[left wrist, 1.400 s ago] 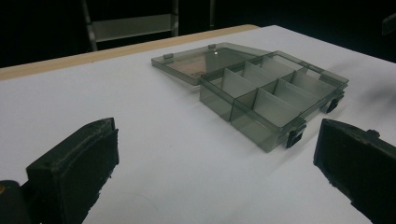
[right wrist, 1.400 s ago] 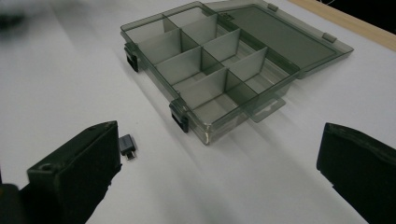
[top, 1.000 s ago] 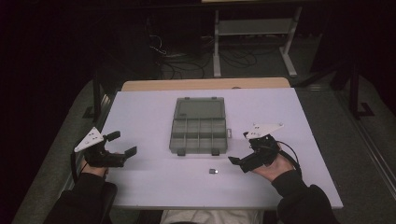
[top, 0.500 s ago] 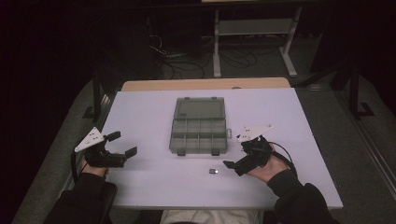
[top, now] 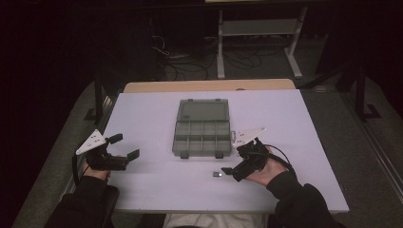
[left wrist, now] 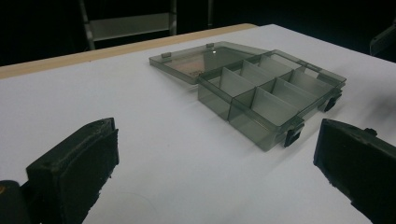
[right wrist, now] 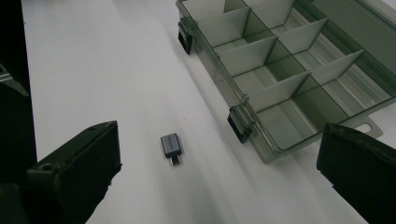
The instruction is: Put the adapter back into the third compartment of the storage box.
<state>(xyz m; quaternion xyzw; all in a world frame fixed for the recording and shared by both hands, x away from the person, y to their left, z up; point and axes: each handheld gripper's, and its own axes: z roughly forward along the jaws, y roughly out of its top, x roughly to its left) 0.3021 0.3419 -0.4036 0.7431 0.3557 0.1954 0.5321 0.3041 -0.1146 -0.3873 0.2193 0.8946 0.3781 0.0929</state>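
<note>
A smoky transparent compartment box [top: 203, 128] lies open in the middle of the white table [top: 142, 114], its lid folded flat to the far side and its compartments empty. A small grey adapter [top: 216, 175] lies on the table just in front of the box. My right gripper [top: 236, 161] is open, close to the right of the adapter; in the right gripper view the adapter [right wrist: 171, 145] lies between and ahead of the spread jaws, beside the box [right wrist: 280, 60]. My left gripper [top: 124, 146] rests open at the table's left, with the box [left wrist: 261, 88] ahead of it.
A wooden strip [top: 209, 85] edges the table's far side. Beyond it are a metal stand [top: 259, 33] and cables [top: 180, 61] on the dark floor. Wide bare table surface lies left and right of the box.
My right gripper has moved left and toward the table's front, closing in on the small adapter. The left gripper, box and adapter have stayed still.
</note>
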